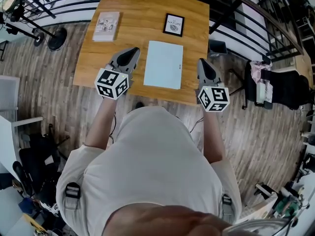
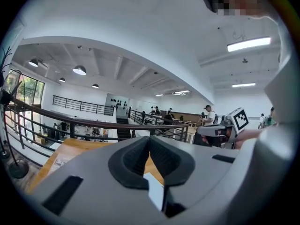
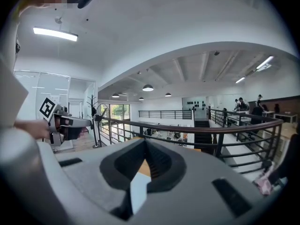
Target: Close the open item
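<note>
Grippers flank a closed notebook (image 1: 163, 64) on the table (image 1: 133, 14).
The pale notebook lies flat mid-table, cover down. The left gripper (image 1: 133, 49) and the right gripper (image 1: 201, 60) sit at the near edge just beside it, one each side, both clenched with nothing between the jaws. A book (image 1: 107, 26) and a framed picture (image 1: 173, 24) lie farther back.

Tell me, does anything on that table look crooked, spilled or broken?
Nothing stands out. The pale flat item lies closed on the wooden table. The booklet and the small framed picture lie flat farther back. No spill or damage shows.
</note>
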Tool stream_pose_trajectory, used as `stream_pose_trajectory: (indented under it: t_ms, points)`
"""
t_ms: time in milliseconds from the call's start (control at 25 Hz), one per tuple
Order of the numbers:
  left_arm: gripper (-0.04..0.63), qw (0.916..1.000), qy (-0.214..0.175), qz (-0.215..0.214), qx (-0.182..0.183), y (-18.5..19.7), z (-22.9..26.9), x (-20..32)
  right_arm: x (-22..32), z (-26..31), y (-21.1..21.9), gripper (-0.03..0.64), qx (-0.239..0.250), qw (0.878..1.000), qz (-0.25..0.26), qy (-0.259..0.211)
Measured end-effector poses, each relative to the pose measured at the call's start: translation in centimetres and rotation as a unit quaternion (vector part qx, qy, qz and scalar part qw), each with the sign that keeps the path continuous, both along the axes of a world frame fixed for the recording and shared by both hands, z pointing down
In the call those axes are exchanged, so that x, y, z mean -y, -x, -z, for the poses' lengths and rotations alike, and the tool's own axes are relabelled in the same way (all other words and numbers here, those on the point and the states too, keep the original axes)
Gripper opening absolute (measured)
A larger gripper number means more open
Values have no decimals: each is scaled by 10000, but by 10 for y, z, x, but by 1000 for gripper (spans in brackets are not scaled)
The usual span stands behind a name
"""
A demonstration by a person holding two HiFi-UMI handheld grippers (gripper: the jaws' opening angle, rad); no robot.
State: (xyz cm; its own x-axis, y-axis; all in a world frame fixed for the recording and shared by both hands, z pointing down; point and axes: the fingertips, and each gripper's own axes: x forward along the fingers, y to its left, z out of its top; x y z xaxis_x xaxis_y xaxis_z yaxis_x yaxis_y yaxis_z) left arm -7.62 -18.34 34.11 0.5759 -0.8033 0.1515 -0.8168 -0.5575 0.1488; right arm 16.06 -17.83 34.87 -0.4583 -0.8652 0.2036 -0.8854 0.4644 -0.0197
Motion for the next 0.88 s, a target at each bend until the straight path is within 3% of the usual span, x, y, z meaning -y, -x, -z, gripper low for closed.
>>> stream_pose_trajectory:
  t_ms: [880]
  points:
    - [-5,10000,-22,25,50,-17,0,-5,-1,2,-14,3,176,9998,92,-101]
